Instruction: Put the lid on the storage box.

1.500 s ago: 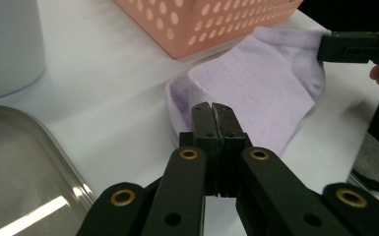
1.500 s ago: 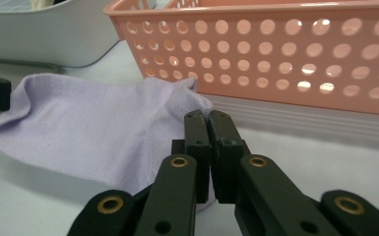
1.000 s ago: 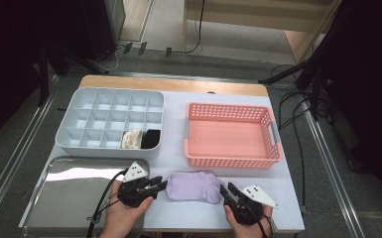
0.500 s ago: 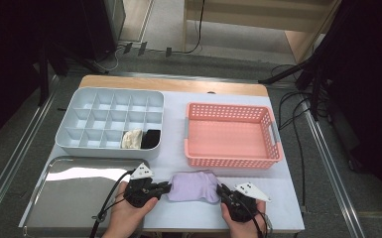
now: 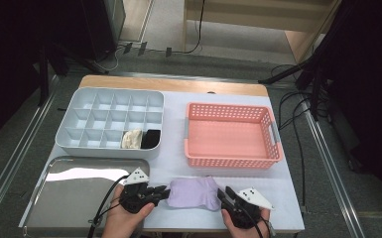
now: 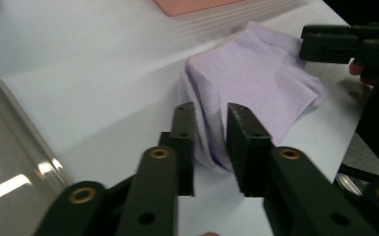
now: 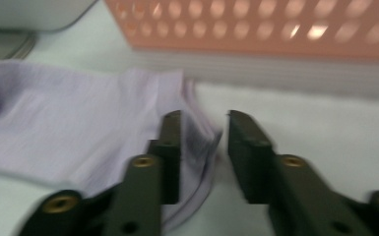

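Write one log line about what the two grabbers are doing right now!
left gripper: open, jaws just opening, astride lilac cloth edge | right gripper: open, just opening, astride opposite edge | cloth flat on table

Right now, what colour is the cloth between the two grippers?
Pale lilac, plain with no pattern. The cloth shows best in the left gripper view.

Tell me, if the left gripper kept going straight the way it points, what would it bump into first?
Probably the purple cloth: the left gripper already has its edge between its open jaws, which have just been opening.
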### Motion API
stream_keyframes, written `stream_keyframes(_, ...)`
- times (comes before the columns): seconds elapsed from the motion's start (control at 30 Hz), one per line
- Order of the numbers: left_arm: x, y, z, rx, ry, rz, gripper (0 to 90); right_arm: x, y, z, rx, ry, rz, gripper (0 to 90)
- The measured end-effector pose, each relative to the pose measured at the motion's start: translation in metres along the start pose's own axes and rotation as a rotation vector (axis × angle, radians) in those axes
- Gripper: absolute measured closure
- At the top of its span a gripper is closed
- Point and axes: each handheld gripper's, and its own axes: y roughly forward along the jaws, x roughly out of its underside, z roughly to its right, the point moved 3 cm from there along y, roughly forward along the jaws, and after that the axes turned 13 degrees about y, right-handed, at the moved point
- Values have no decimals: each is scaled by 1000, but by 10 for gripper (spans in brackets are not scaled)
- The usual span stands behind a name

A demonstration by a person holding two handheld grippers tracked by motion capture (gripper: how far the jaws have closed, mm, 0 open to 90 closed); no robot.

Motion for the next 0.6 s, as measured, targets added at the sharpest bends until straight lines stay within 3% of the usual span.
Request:
stream_keyframes(0.1, -1, -1, 0, 1, -3, 12, 730, -5, -7, -14, -60, 15, 39, 805)
stream_keyframes(0.23, -2, -1, 1, -9, 5, 18, 782, 0, 7, -38, -126, 10, -31, 880)
stream_keyframes(0.43, -2, 0, 0, 4, 6, 16, 830, -3, 33, -60, -97, -54, -53, 885)
stream_keyframes(0.5, -1, 1, 1, 2, 5, 12, 831, -4, 42, -61, -81, -41, -82, 885)
stream_keyframes(0.6, -2, 2, 1, 2, 5, 13, 833, -1, 54, -62, -66, -66, -139, 890)
